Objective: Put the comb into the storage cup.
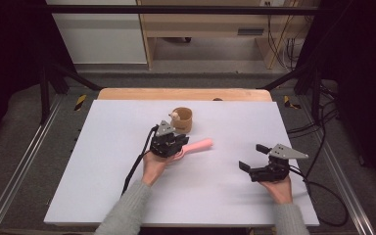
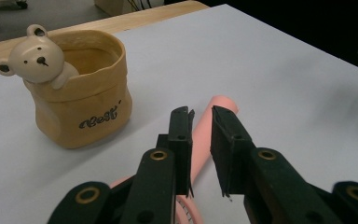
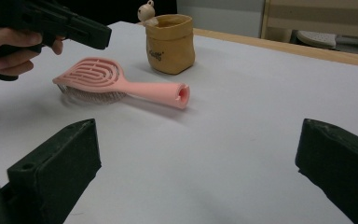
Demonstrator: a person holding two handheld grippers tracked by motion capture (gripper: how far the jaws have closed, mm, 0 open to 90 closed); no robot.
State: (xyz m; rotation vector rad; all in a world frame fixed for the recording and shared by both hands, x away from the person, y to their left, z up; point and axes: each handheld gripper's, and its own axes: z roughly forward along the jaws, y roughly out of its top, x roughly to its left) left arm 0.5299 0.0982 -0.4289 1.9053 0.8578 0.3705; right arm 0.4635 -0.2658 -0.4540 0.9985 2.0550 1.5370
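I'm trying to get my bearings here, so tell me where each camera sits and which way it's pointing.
High view: above the person's side, looking forward and down on the table; both forearms, the left claw and the right claw show.
Left gripper view: rides the left claw, looking along its narrowly parted jaws over the pink hairbrush toward the bear pot.
Right gripper view: rides the right claw, jaws wide apart, facing the brush, the pot and the other hand.
All three share the brush and pot.
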